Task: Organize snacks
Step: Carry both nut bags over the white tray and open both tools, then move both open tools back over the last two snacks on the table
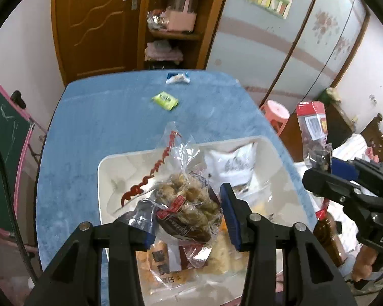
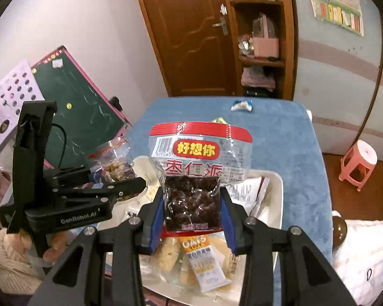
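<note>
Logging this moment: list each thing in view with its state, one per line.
Left gripper: shut on the walnut packet.
Walnut packet: held above the tray.
Right gripper: shut on the date packet.
Date packet: held upright over the tray.
Tray: on the table, holding several snacks.
Oat bar: lying in the tray.
Green packet: loose on the table.
Blue-white packet: loose at the far edge.
Door: closed.

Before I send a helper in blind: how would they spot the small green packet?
Find the blue table with the white tray of snacks. Beyond the tray, on bare tabletop, lies the green packet. Its only neighbour, the blue-and-white wrapper, sits at the far edge.
</note>
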